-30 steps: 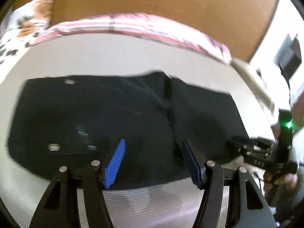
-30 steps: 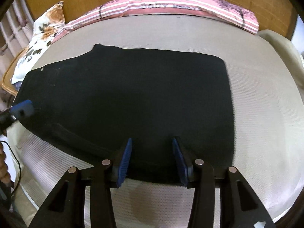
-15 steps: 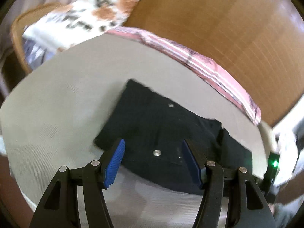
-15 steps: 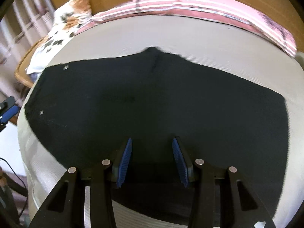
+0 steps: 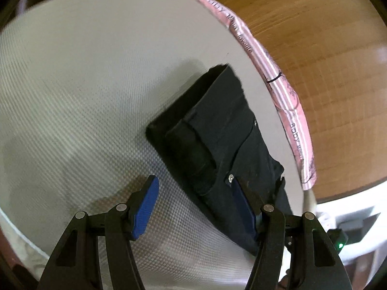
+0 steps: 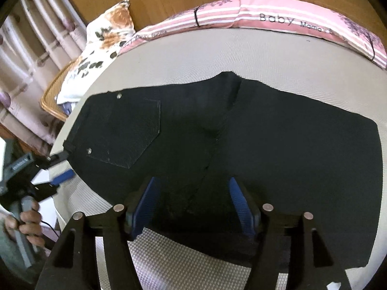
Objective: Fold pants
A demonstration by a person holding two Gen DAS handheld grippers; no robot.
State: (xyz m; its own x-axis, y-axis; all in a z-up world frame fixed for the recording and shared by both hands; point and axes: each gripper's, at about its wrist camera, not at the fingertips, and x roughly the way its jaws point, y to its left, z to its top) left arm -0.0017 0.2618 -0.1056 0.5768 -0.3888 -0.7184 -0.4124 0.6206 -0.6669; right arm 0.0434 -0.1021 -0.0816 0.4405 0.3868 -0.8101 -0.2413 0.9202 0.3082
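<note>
Pants flat on bed, waistband at left | left gripper jaws apart at waistband edge, right gripper jaws apart over near hem, both empty | risk: pinching one layer, fold skews

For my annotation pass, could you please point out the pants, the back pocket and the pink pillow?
pants (image 6: 290, 149), right wrist view, on the leg fabric.
back pocket (image 6: 130, 130), right wrist view, pocket middle.
pink pillow (image 6: 278, 18), right wrist view, by the printed lettering.
</note>
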